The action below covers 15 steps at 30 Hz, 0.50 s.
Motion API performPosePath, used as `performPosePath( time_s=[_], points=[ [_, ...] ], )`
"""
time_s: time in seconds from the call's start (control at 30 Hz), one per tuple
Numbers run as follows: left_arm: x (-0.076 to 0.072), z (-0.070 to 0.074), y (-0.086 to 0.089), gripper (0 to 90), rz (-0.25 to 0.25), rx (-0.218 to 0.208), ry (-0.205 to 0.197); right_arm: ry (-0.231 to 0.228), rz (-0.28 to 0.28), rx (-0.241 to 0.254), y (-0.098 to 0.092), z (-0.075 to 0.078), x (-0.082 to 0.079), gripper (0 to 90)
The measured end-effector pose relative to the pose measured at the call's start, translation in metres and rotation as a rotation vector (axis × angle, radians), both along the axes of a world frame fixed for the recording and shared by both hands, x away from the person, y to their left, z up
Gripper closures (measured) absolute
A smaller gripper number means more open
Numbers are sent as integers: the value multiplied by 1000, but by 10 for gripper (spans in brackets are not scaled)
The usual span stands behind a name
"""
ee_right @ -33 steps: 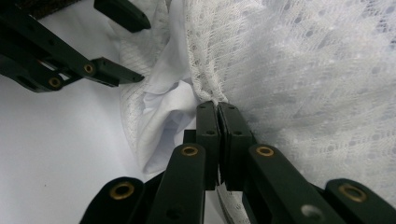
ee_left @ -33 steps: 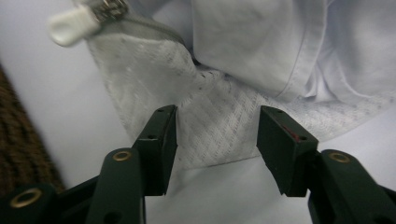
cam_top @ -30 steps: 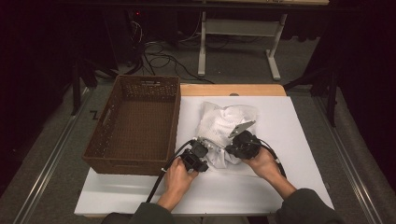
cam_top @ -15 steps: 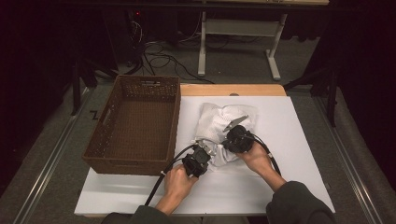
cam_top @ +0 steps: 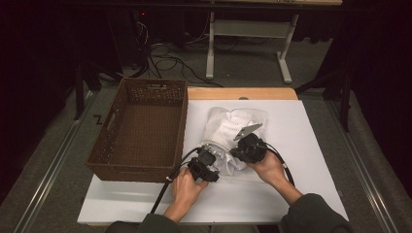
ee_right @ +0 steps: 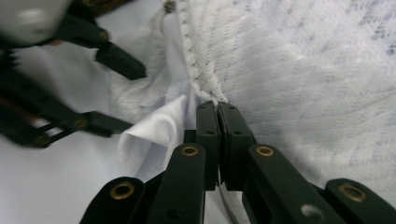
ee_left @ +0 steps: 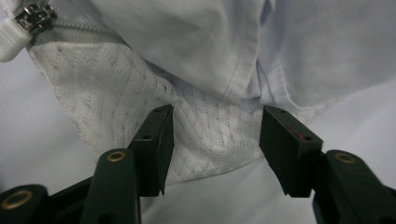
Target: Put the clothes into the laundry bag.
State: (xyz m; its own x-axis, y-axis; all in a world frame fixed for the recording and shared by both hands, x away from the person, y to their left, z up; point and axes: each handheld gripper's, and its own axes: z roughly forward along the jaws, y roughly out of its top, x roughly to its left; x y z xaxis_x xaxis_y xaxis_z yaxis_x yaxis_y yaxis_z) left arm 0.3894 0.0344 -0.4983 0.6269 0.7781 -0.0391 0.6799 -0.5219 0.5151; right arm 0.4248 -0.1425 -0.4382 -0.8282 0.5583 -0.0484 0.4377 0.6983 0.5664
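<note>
Dark floor and cable clutter surround the white tabletop (cam_top: 301, 145), and on it the white mesh laundry bag (cam_top: 228, 128) lies crumpled just right of the empty brown wicker basket (cam_top: 141, 131), with pale cloth inside it showing at the near end. From my seat, what has changed is on the left: the left gripper (ee_left: 215, 140) has just been opening its jaws, and they now stand half apart over the bag's knitted edge, the mesh lying between them but neither pad pressing on it, so I read that as a let-go and a fresh bite being lined up. A zip slider (ee_left: 35, 16) sits at the bag's corner, up and away from those jaws. The right gripper (ee_right: 217, 109) is clamped tight on the bag's corded seam, as it was a second back, and both hands have drifted a little leftward. I judge the right is anchoring the bag while the left regrips; whether the zip is fully open I can't quite tell.
</note>
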Motion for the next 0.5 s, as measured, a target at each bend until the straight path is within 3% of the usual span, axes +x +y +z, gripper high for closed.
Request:
performPosePath(
  time_s=[0.3, 0.5],
  points=[
    [1, 1, -1, 511, 4, 13, 1, -51, 55, 53, -3, 21, -22, 890],
    [2, 2, -2, 612, -21, 17, -2, 7, 51, 11, 4, 6, -14, 883]
  ],
)
